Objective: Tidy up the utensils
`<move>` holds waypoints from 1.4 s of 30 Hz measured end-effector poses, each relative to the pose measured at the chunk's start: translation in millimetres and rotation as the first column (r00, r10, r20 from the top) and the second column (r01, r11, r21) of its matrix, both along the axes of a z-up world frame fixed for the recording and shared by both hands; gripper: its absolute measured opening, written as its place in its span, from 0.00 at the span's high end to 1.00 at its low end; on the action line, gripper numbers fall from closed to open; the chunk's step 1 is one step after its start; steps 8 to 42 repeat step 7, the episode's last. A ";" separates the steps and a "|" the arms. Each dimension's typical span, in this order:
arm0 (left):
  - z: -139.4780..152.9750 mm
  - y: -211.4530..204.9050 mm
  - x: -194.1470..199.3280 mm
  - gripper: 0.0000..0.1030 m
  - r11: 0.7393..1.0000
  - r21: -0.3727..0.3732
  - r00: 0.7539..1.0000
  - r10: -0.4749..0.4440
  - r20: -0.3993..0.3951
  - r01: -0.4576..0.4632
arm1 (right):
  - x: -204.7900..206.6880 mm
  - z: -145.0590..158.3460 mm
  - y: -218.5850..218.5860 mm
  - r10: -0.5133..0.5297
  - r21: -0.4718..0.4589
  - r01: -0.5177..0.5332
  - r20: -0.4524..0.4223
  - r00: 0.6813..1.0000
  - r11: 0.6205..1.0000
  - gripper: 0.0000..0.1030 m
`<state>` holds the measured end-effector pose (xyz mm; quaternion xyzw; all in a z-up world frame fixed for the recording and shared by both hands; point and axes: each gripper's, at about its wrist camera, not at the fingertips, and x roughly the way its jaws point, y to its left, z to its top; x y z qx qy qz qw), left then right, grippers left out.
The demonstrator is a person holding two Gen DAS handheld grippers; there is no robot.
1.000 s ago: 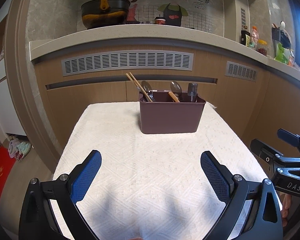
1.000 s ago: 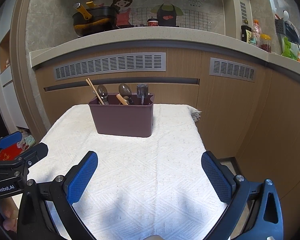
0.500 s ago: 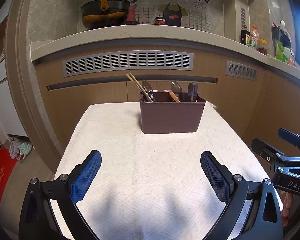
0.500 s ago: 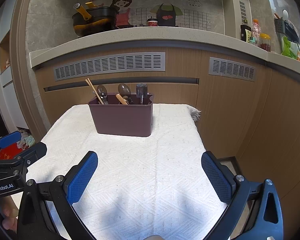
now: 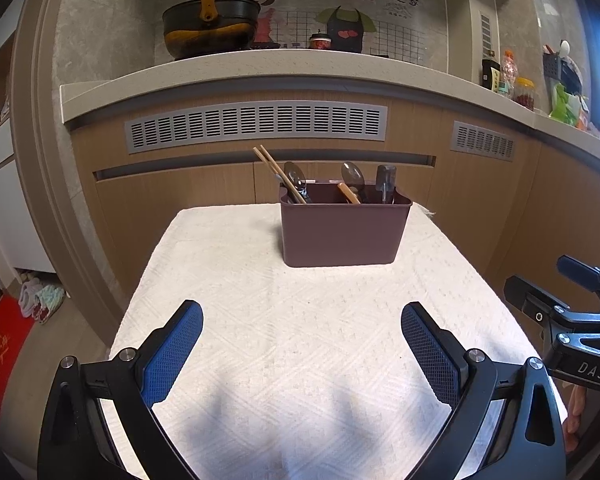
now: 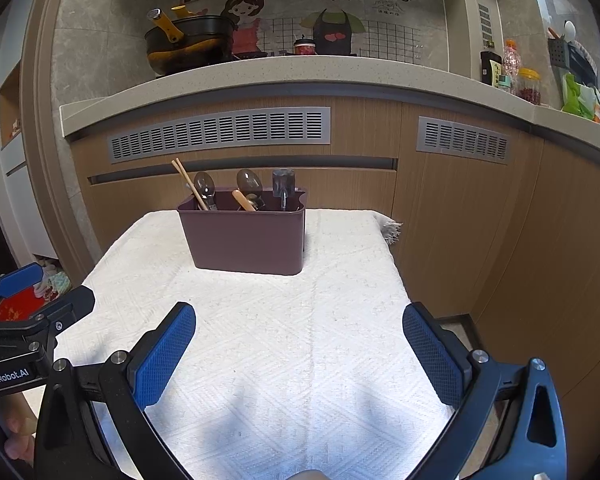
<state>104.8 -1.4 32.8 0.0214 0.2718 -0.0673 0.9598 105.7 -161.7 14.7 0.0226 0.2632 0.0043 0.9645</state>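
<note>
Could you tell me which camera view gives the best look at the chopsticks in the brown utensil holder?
The left wrist view: the chopsticks sit nearer centre and read as two separate sticks leaning left in the holder. The right wrist view shows the same pair thinner and further left.

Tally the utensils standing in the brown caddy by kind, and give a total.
Chopsticks: 2, a pair leaning left
Metal spoons: 2
Wooden handle: 1, its working end hidden
Dark clear-handled utensil: 1
Total: 6 showing above the rim of the caddy; anything shorter inside is hidden.
</note>
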 end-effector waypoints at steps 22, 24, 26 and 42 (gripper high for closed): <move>-2.2 0.3 -1.7 0.03 1.000 0.010 1.000 -0.008 0.012 0.008 | -0.5 -0.4 -0.6 -0.003 0.002 0.003 -0.001 1.000 1.000 0.00; -2.2 0.3 -1.7 0.03 1.000 0.010 1.000 -0.008 0.012 0.008 | -0.5 -0.4 -0.6 -0.003 0.002 0.003 -0.001 1.000 1.000 0.00; -2.2 0.3 -1.7 0.03 1.000 0.010 1.000 -0.008 0.012 0.008 | -0.5 -0.4 -0.6 -0.003 0.002 0.003 -0.001 1.000 1.000 0.00; -2.2 0.3 -1.7 0.03 1.000 0.010 1.000 -0.008 0.012 0.008 | -0.5 -0.4 -0.6 -0.003 0.002 0.003 -0.001 1.000 1.000 0.00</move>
